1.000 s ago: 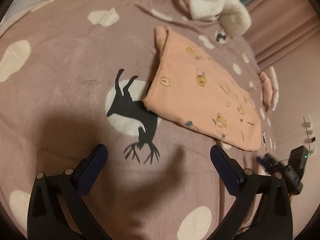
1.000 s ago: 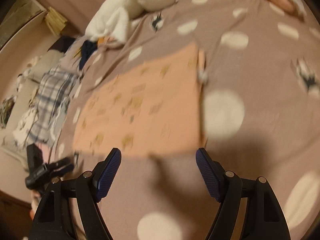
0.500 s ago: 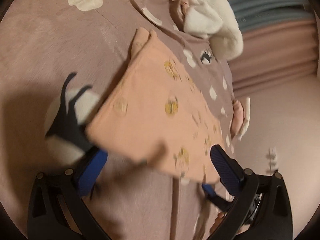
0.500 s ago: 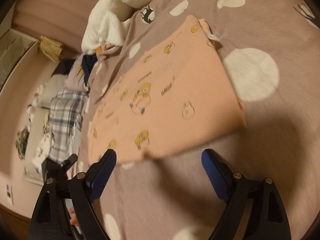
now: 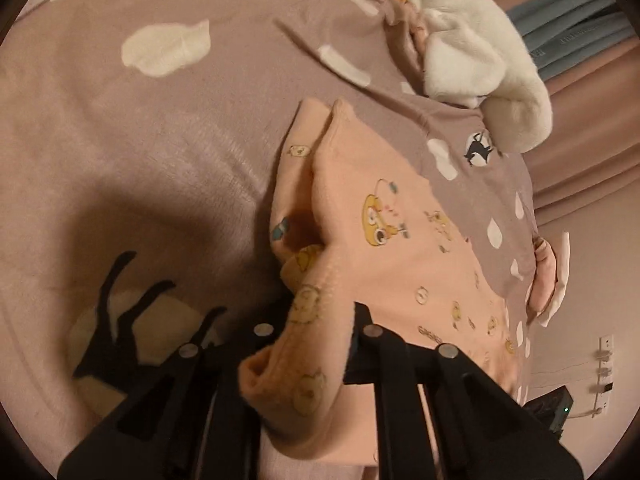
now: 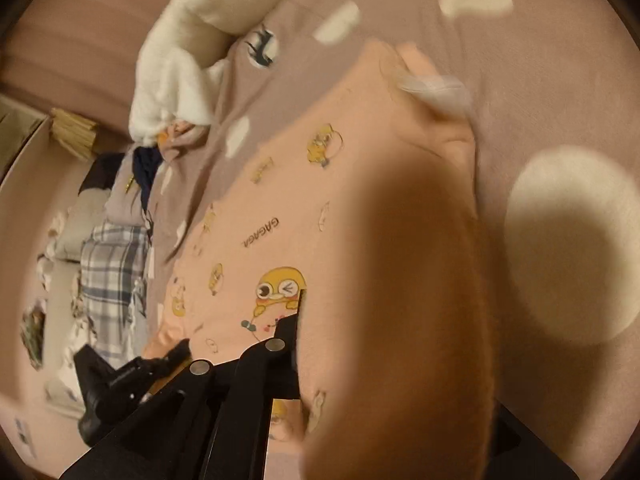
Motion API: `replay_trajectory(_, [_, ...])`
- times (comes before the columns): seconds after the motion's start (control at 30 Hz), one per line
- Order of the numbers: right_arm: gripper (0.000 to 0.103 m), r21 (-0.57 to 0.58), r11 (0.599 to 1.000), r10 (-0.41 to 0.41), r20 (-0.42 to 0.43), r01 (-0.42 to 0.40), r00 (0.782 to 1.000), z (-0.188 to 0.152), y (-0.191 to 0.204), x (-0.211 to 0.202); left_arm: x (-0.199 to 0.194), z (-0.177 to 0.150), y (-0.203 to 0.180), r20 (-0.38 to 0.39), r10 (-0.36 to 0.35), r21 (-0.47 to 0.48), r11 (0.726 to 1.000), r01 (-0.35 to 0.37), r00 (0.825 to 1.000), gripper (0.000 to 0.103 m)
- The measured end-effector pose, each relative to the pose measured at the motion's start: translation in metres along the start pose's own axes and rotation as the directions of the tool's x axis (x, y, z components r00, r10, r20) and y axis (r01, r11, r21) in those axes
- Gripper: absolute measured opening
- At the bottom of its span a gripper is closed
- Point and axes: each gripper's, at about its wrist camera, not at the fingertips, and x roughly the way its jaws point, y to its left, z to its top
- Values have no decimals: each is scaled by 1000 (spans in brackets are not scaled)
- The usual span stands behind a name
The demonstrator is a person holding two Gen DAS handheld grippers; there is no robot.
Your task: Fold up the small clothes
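A peach garment [image 5: 400, 248] printed with yellow cartoon figures lies on the mauve spotted bedspread [image 5: 160, 140]. My left gripper [image 5: 316, 320] has its jaws closing on the garment's near corner, and the cloth bunches up between the pads. In the right wrist view the same garment [image 6: 280, 200] spreads away from me. There my right gripper [image 6: 312, 320] is closing on the opposite near corner. A lifted fold of the cloth hangs close to the lens and hides the right finger. The left gripper [image 6: 120, 376] shows as a black shape at the lower left.
A white fluffy blanket [image 5: 480, 52] lies heaped at the far side of the bed. A plaid cloth [image 6: 108, 264] and other clothes lie past the garment's far end. A folded pink item [image 5: 548, 280] sits at the bed's edge, near wall sockets [image 5: 604, 364].
Both grippers came forward to the garment's near edge and went from wide open to shut on its corners. The cloth there is now lifted and bunched.
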Motion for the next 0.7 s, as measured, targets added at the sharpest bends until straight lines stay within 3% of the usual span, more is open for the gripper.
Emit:
replay_trajectory(0.1, [8, -15, 997, 73, 28, -73, 997, -3, -2, -22, -13, -5, -3, -12, -8, 30, 1000, 9, 1000, 9])
replay_trajectory(0.37, [8, -20, 993, 119, 8, -119, 993, -30, 0, -54, -45, -42, 17, -75, -16, 49, 999, 20, 997, 10])
replay_trajectory(0.6, [8, -70, 994, 82, -26, -83, 996, -75, -5, -76, -80, -93, 33, -95, 9, 97, 995, 0, 995, 10])
replay_trajectory(0.7, [8, -50, 994, 91, -37, -93, 995, -91, -10, -81, -96, -110, 36, -78, 60, 145, 988, -48, 995, 10])
